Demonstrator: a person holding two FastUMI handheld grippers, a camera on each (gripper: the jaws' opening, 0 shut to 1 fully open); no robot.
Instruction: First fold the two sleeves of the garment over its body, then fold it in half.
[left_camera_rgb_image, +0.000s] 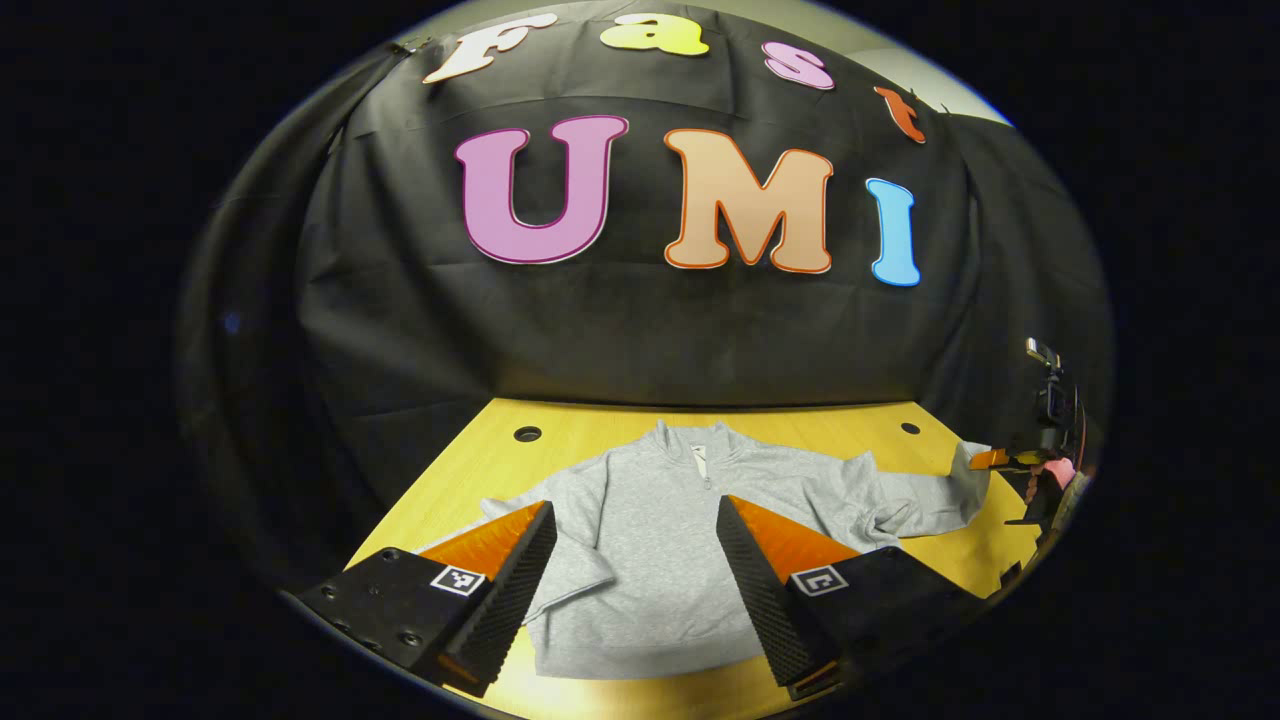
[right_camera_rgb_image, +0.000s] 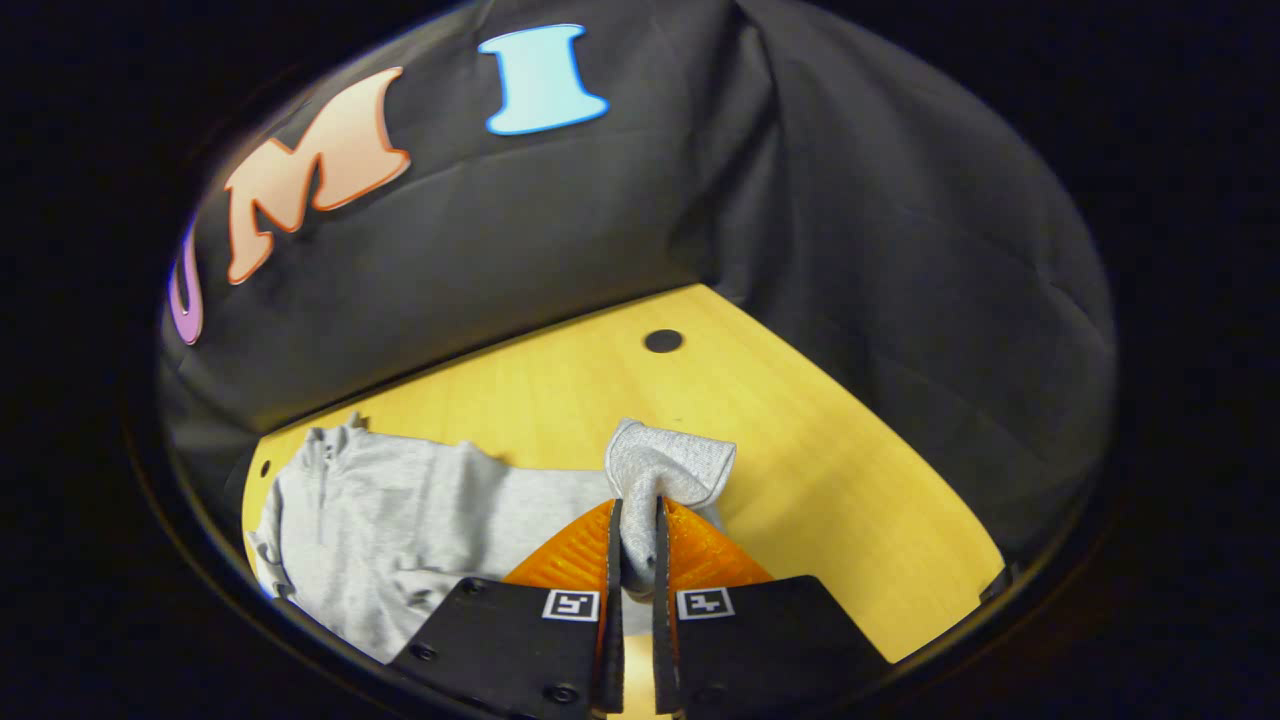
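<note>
A grey zip-neck sweatshirt (left_camera_rgb_image: 650, 540) lies flat on the yellow table (left_camera_rgb_image: 800, 425), collar toward the wall. My left gripper (left_camera_rgb_image: 640, 570) hovers open over its body, one finger on each side of the chest. The sleeve on the left (left_camera_rgb_image: 500, 512) is partly hidden behind a finger. At the far right, the other sleeve (left_camera_rgb_image: 930, 495) stretches out to my right gripper (left_camera_rgb_image: 1010, 462). In the right gripper view, my right gripper (right_camera_rgb_image: 635, 530) is shut on that sleeve's cuff (right_camera_rgb_image: 665, 465), lifted a little off the table (right_camera_rgb_image: 820, 460); the body (right_camera_rgb_image: 400, 510) lies to its left.
Black cloth walls close in the table at the back and both sides. Round holes sit in the tabletop near the back corners (left_camera_rgb_image: 527, 434) (left_camera_rgb_image: 909, 428) (right_camera_rgb_image: 663, 341). Bare wood lies beyond the cuff to the right (right_camera_rgb_image: 880, 540).
</note>
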